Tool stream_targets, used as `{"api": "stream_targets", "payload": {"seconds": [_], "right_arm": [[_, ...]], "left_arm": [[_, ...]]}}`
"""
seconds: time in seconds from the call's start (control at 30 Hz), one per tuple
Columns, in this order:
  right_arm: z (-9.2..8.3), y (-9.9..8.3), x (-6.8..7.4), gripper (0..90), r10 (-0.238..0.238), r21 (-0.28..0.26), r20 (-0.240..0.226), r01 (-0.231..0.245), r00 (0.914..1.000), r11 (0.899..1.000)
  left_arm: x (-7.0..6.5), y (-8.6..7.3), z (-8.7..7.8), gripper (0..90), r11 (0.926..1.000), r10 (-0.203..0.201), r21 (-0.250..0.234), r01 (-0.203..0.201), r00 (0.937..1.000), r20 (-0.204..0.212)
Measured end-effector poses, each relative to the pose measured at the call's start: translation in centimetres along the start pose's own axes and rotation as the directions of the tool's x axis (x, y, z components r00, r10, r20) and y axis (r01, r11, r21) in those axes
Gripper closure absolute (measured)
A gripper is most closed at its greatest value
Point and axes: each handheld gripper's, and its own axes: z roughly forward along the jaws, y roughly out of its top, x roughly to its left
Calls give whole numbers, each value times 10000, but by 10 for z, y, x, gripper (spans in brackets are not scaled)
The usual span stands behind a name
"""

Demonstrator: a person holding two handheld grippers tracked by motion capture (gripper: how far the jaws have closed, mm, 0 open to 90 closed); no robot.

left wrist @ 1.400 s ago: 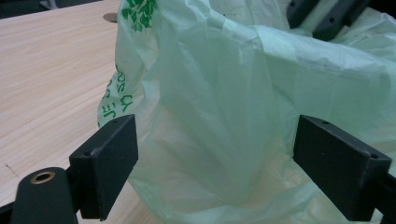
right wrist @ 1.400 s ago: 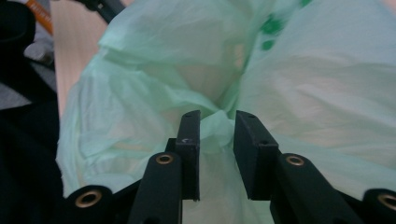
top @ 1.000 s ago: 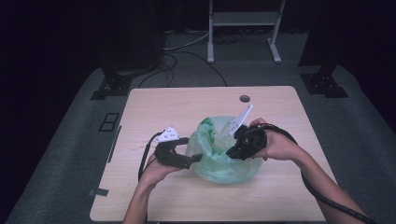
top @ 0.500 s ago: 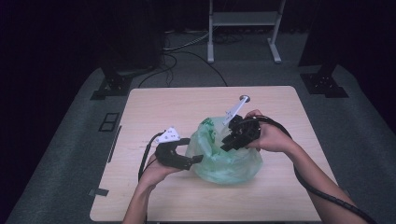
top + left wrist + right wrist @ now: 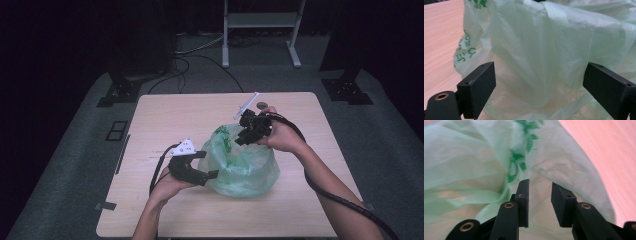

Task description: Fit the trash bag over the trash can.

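Green translucent plastic bag (image 5: 245,167) sits bunched on the light wooden counter (image 5: 160,120), slightly right of centre, its mouth facing up and no clear long axis. Nearest the person, the left tool (image 5: 202,165) touches the bag's left side, jaws spread wide around a fold. Farther back, the right tool (image 5: 243,131) hangs over the bag's rim, jaws narrowly parted, nothing between them.

I count one crumpled pale green plastic bag (image 5: 244,167) on my one light wooden table (image 5: 165,112), two black grippers, and one small dark round disc (image 5: 262,105).
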Motion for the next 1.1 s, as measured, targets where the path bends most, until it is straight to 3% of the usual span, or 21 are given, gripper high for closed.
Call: {"api": "stream_targets", "payload": {"seconds": [0.1, 0.2, 0.3, 0.4, 0.5, 0.67, 1.1], "right_arm": [[3, -1, -2, 676, -144, 232, 493, 132, 9987, 9996], [-1, -1, 1, 661, -274, 160, 536, 266, 9982, 9995], [-13, 3, 11, 654, -444, -215, 36, 445, 9990, 9988], [-15, 7, 22, 648, -805, -200, -556, 795, 9952, 9966], [-8, 8, 31, 649, -1119, 392, -946, 1160, 9892, 9925], [5, 1, 36, 661, -1300, 1714, -1236, 1502, 9838, 9737], [-6, -17, 27, 684, -1134, 2107, -1173, 1363, 9866, 9680]], "left_arm": [[0, -2, 3, 100, 9999, -37, 107, 36, 10000, 75], [0, -3, 5, 100, 9998, -7, 193, 5, 10000, 96], [0, -3, 6, 99, 9998, -42, 171, 41, 10000, 86], [0, -3, 6, 99, 9999, -60, 150, 58, 9999, 84], [0, -4, 6, 98, 9998, -119, 140, 118, 9999, 62], [0, -4, 6, 98, 9998, -107, 149, 106, 9999, 72], [-1, -4, 6, 98, 9998, -138, 150, 138, 9999, 27]]}}
